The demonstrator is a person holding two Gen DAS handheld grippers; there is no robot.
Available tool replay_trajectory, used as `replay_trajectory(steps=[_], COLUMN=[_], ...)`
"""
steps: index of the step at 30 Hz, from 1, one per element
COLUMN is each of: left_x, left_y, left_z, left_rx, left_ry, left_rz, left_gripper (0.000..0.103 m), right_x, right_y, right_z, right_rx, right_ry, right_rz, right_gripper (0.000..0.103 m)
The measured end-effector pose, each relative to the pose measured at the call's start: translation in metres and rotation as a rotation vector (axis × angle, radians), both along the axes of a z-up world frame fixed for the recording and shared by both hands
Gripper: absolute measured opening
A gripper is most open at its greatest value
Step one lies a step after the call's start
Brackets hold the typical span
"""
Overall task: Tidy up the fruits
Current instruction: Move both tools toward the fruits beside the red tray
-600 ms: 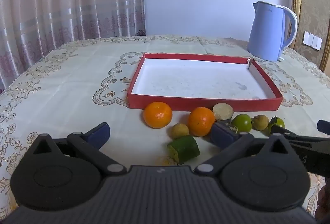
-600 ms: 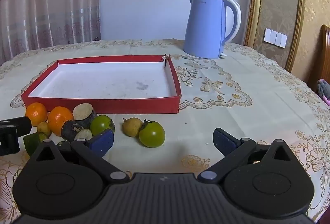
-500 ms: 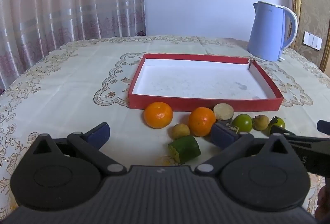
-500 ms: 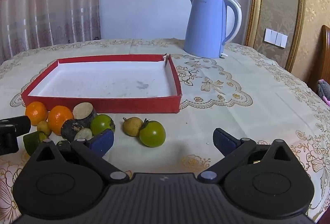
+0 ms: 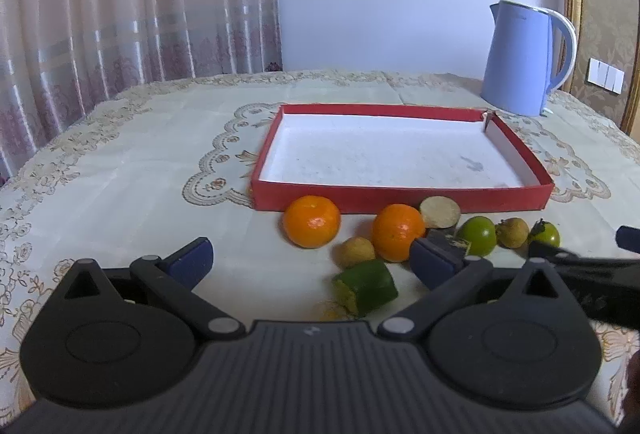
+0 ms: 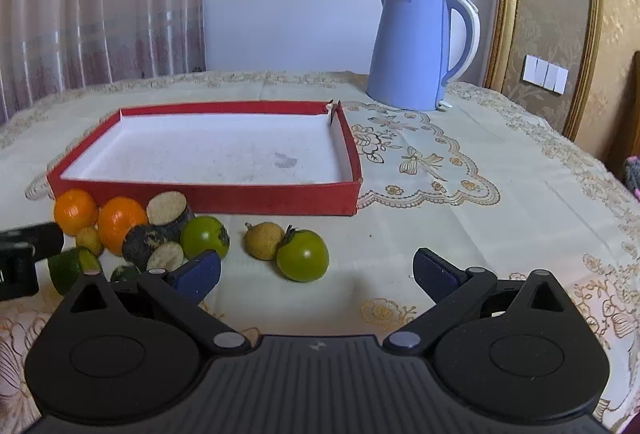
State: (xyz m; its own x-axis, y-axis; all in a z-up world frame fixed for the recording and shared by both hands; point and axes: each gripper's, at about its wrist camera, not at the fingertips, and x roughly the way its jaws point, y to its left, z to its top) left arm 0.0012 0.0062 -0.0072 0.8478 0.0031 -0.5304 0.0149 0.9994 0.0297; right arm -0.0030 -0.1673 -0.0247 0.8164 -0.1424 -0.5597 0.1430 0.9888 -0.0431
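Left wrist view: the left gripper (image 5: pixel 312 262) sits low in the frame with its jaws spread wide and nothing between them. Just above the gap lies a green cut piece (image 5: pixel 366 287) near the right finger, and above that a small yellow-brown fruit (image 5: pixel 356 251) between two oranges, the left orange (image 5: pixel 312 221) and the right orange (image 5: pixel 398 232). Right of these come a pale cut round (image 5: pixel 440 212), a green fruit (image 5: pixel 477 234), a brownish fruit (image 5: pixel 512 232) and a stemmed green fruit (image 5: pixel 545 233), all in a row along the near wall of the red tray (image 5: pixel 400 197), which is white inside. A blue kettle (image 5: pixel 520 58) stands at upper right.

Right wrist view: the right gripper (image 6: pixel 316 274) also has its jaws wide apart, holding nothing. Just above the gap, toward the left finger, the stemmed green fruit (image 6: pixel 303 255) touches the brownish fruit (image 6: pixel 264 240). The remaining fruits cluster at centre left, against the tray's (image 6: pixel 240 199) near wall. The kettle (image 6: pixel 416 46) is at upper right on the embroidered tablecloth (image 6: pixel 480 226).
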Motion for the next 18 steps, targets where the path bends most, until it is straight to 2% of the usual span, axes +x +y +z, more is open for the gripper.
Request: replay_trajectory(steps=[5,14,18], left_x=[0.0,-0.007,-0.01], left_y=[0.006,0.012,0.021], left_z=[-0.002,-0.008,-0.01], left_rx=[0.001,0.029,0.009], left_ry=[-0.005,-0.033,-0.041], left_rz=[0.005,-0.029,-0.032], left_gripper=[0.103,0.103,0.103], right_x=[-0.002,-0.009,-0.01], right_y=[-0.013,-0.018,-0.02], right_z=[0.004,0.008,0.008], right_rx=[0.072,0.104,0.116], right_ry=[-0.013,-0.06,-0.08], right_rz=[0.013,0.049,0.061], right_gripper=[0.103,0.103,0.103])
